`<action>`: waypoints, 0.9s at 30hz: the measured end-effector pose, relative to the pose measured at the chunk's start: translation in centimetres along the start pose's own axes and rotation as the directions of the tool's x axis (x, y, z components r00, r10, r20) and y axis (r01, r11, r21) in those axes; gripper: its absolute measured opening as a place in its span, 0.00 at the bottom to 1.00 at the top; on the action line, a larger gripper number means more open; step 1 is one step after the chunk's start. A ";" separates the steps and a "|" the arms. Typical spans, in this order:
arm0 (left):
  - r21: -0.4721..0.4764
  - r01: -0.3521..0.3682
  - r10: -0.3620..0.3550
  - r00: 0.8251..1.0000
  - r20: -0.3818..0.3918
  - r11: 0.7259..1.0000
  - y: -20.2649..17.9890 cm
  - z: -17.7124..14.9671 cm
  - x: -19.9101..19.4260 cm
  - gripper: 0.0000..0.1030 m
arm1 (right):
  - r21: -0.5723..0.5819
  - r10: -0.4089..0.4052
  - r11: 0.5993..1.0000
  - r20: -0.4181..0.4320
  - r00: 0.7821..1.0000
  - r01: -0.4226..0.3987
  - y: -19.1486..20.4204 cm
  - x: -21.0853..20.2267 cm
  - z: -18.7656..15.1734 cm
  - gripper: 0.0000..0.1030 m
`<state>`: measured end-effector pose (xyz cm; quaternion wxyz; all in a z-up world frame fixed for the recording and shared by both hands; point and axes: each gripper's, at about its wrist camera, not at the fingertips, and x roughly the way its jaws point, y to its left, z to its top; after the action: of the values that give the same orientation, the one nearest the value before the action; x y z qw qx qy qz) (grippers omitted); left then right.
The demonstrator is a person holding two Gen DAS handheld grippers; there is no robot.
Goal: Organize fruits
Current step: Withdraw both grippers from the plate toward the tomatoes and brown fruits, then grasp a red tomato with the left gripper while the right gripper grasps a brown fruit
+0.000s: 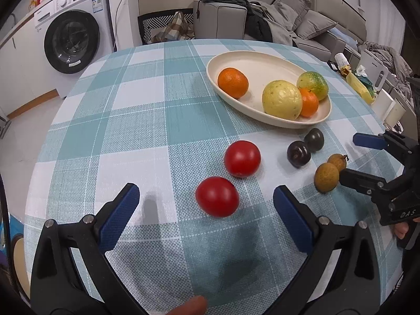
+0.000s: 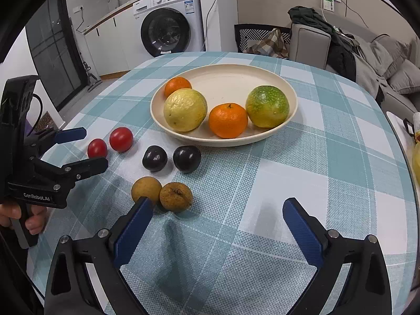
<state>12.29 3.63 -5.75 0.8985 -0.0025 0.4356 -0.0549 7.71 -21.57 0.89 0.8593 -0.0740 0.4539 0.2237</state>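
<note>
Over a round table [image 1: 147, 110] with a teal checked cloth, both grippers hang with their jaws apart and nothing between the pads. From its own camera the left gripper [image 1: 206, 207] points down at the nearer of two tomatoes [image 1: 217, 196], which lies on the cloth between and just ahead of the blue pads, touched by neither; the other tomato [image 1: 242, 158] sits just beyond it. A fingertip shows at the bottom edge of that view.

The right gripper [image 2: 218, 215] stands wide, empty, above bare cloth. Its left pad [image 2: 134, 232] overlaps the edge of one of two brown longans [image 2: 146, 189] in the picture; whether it touches I cannot tell. The second longan [image 2: 176, 196] lies against the first. In the left view the right gripper enters from the right edge, its lower finger close by the longans.

Beyond the longans lie two dark plums [image 2: 155, 158], near each other [image 2: 187, 158], and beyond them an oval cream plate [image 2: 262, 74]. On the plate are two oranges [image 2: 227, 120], one at the front and one at the back left [image 2: 178, 85], a yellow wrinkled fruit [image 2: 185, 109] and a green-yellow fruit [image 2: 267, 106].

Behind the table stand a washer [image 2: 168, 21], a chair [image 2: 262, 40] with a checked cloth on it, and a grey sofa [image 2: 388, 63] piled with clothes.
</note>
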 end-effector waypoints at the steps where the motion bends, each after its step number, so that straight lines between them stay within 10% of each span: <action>1: 0.001 -0.002 0.002 1.000 -0.001 1.000 0.0 0.0 0.0 0.97 | 0.000 0.005 1.000 -0.004 1.000 -0.005 0.0 0.1 0.0 0.92; 16: 0.061 0.029 -0.028 0.999 -0.019 0.998 -1.1 -0.2 0.7 0.60 | -0.027 0.052 0.998 -0.018 0.998 -0.053 0.8 0.8 0.4 0.70; 27: 0.083 0.072 -0.072 0.997 -0.006 0.994 -1.5 -0.2 0.4 0.26 | -0.039 0.039 0.998 -0.012 0.999 -0.039 1.2 0.9 0.7 0.33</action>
<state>12.18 2.13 -6.09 0.8945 0.0193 0.4340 -0.1055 8.11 -19.95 0.64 0.8505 -0.0832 0.4558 0.2489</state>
